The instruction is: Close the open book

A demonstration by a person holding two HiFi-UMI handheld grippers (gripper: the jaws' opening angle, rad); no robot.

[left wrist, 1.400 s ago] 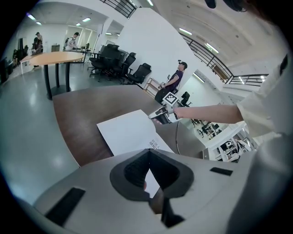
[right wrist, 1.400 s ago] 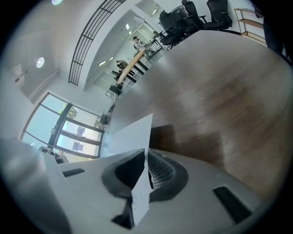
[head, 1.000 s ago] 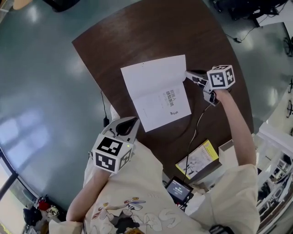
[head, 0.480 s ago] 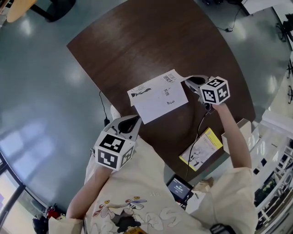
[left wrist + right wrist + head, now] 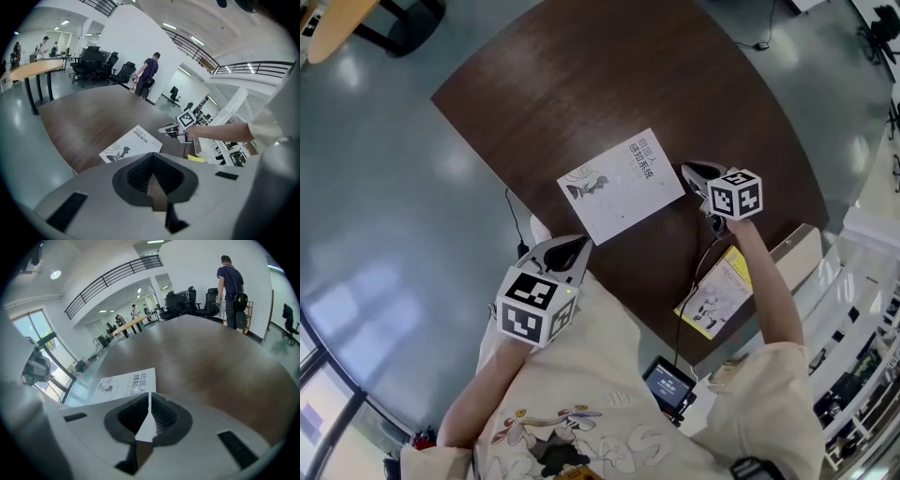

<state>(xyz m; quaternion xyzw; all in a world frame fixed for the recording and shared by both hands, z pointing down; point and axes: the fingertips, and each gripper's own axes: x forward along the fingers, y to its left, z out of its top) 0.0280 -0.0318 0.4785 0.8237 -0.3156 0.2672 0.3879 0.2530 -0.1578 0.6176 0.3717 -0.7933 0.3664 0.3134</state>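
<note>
Book: the book (image 5: pixel 622 185) lay shut and flat on the desk (image 5: pixel 609 75), front cover up with its print showing, in the part of the desk nearest the person.
Cover: it looked level, and no page or corner stood up as far as the head view showed.
Right gripper: the right gripper (image 5: pixel 689 171) was just beside the book's right edge and seemed clear of it. Its jaws were pressed together with nothing between them.
Left gripper: the left gripper (image 5: pixel 562 251) was by the desk's near edge, off the book's near corner and not touching it. Its jaws were also together and empty.
Done: the closing looked finished.
Left: probably nothing on the book itself, at most drawing the right gripper away from it.
Around: a yellow booklet (image 5: pixel 717 292) lay at the desk's right edge, well apart from the book.
</note>
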